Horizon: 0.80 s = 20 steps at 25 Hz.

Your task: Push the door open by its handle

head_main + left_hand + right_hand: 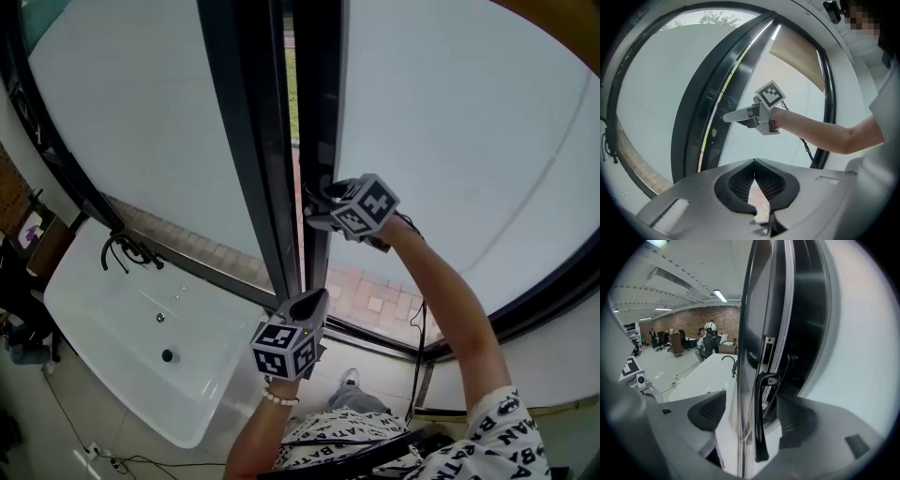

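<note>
A glass door with a dark frame stands in front of me, with a thin slit of green showing at its edge. Its black lever handle hangs vertical on the door's edge. My right gripper is open and straddles that edge: the handle lies between the jaws, and neither pad presses on it. In the head view the right gripper is up at the frame and hides the handle. My left gripper is held lower, close to the frame, pointing up. Its jaws are shut with nothing between them.
A white tub with a black tap stands to the left of the door. Brick paving shows through the glass. A black cable hangs below my right arm. Behind, the right gripper view shows a hall with people far off.
</note>
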Each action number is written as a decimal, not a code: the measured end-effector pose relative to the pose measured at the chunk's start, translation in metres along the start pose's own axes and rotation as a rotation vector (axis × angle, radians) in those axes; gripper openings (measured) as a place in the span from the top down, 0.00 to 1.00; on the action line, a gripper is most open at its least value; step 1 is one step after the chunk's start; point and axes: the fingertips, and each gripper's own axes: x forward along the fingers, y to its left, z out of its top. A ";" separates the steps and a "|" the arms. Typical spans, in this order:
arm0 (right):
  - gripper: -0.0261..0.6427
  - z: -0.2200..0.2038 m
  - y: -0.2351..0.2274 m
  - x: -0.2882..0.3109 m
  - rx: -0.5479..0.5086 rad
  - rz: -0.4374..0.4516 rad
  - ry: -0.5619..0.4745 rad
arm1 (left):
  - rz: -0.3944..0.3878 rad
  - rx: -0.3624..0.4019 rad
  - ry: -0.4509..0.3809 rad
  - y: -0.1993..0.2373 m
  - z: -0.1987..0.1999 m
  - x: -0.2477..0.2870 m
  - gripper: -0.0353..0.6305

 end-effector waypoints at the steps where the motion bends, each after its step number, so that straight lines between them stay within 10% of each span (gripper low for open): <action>1: 0.45 -0.001 0.003 0.004 0.003 0.018 0.017 | 0.001 -0.002 0.001 0.001 -0.001 -0.002 0.95; 20: 0.89 -0.004 0.001 0.026 -0.095 0.093 0.158 | -0.016 -0.024 0.025 -0.001 -0.009 0.020 0.95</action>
